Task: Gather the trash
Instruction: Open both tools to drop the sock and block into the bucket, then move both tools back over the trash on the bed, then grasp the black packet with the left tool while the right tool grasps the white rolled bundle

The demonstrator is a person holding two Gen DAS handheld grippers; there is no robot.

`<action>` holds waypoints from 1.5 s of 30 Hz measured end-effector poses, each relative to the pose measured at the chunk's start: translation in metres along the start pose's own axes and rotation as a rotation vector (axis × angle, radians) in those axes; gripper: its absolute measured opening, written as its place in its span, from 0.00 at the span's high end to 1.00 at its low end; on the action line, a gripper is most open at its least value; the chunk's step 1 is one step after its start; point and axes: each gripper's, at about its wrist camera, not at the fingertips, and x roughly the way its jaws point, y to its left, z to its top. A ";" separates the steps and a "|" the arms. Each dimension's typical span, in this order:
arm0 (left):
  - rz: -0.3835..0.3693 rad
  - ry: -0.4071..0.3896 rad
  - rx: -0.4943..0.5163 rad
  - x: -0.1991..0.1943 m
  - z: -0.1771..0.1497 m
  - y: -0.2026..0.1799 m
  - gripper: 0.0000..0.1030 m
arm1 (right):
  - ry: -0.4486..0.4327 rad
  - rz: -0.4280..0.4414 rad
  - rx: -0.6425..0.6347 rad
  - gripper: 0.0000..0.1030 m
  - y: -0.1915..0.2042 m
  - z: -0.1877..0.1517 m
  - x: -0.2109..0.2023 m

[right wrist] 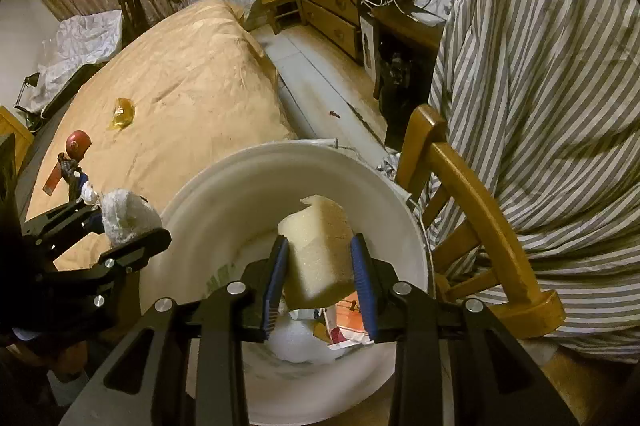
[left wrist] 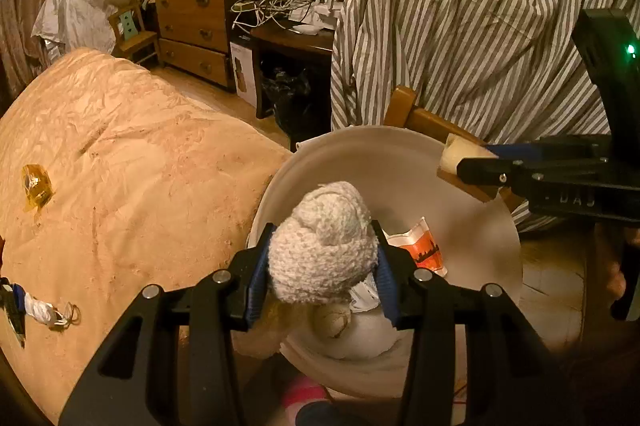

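Note:
A white bucket (left wrist: 472, 222) stands beside the bed, with trash in it, including an orange-and-white wrapper (left wrist: 420, 246). My left gripper (left wrist: 322, 258) is shut on a crumpled white wad (left wrist: 324, 242) and holds it over the bucket's near rim. It also shows in the right wrist view (right wrist: 128, 226). My right gripper (right wrist: 320, 270) is shut on a yellowish foam piece (right wrist: 320, 250) over the bucket (right wrist: 224, 186). In the left wrist view the right gripper (left wrist: 468, 162) sits at the bucket's far right rim. A yellow wrapper (left wrist: 36, 186) and a white twisted scrap (left wrist: 44, 310) lie on the bed.
The orange bedspread (left wrist: 140, 166) fills the left. A wooden chair (right wrist: 476, 198) draped with a striped shirt (right wrist: 552, 86) stands right of the bucket. A small figure with a red head (right wrist: 74, 154) lies on the bed. A dresser (left wrist: 192, 10) and a cluttered desk (left wrist: 292, 38) stand behind.

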 end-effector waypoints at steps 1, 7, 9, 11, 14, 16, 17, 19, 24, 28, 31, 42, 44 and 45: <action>0.001 -0.002 0.000 0.000 0.001 0.001 0.57 | 0.000 0.001 0.001 0.67 0.002 -0.002 -0.001; 0.028 -0.020 -0.013 0.001 0.002 0.002 0.23 | -0.032 0.030 0.034 0.46 0.000 -0.003 -0.004; 0.025 -0.010 -0.019 0.002 0.000 0.004 0.23 | -0.045 0.029 0.043 0.46 -0.002 -0.003 -0.007; 0.034 -0.012 -0.020 0.002 -0.001 0.005 0.23 | -0.051 0.030 0.049 0.46 -0.003 -0.003 -0.010; 0.036 -0.015 -0.021 0.001 -0.001 0.005 0.23 | -0.059 0.032 0.052 0.46 -0.002 -0.004 -0.013; 0.034 -0.017 -0.020 0.001 -0.002 0.005 0.23 | -0.063 0.030 0.051 0.46 0.000 -0.004 -0.015; 0.034 -0.019 -0.020 0.000 -0.002 0.006 0.23 | -0.065 0.031 0.050 0.46 0.001 -0.004 -0.016; 0.034 -0.024 -0.026 -0.004 -0.003 0.009 0.23 | -0.075 0.028 0.038 0.46 0.005 -0.005 -0.019; 0.048 -0.037 -0.059 -0.018 -0.014 0.028 0.23 | -0.126 0.063 -0.003 0.46 0.029 -0.002 -0.031; 0.078 -0.045 -0.117 -0.035 -0.033 0.062 0.23 | -0.167 0.115 -0.068 0.46 0.068 -0.003 -0.037; 0.121 -0.051 -0.167 -0.048 -0.050 0.094 0.23 | -0.182 0.171 -0.139 0.46 0.109 -0.002 -0.035; 0.318 -0.044 -0.413 -0.106 -0.135 0.270 0.23 | -0.113 0.299 -0.467 0.46 0.292 0.001 0.021; 0.335 -0.039 -0.431 -0.113 -0.148 0.299 0.23 | -0.090 0.316 -0.509 0.46 0.319 0.002 0.034; 0.337 -0.035 -0.446 -0.116 -0.154 0.315 0.23 | -0.074 0.328 -0.536 0.46 0.334 0.003 0.041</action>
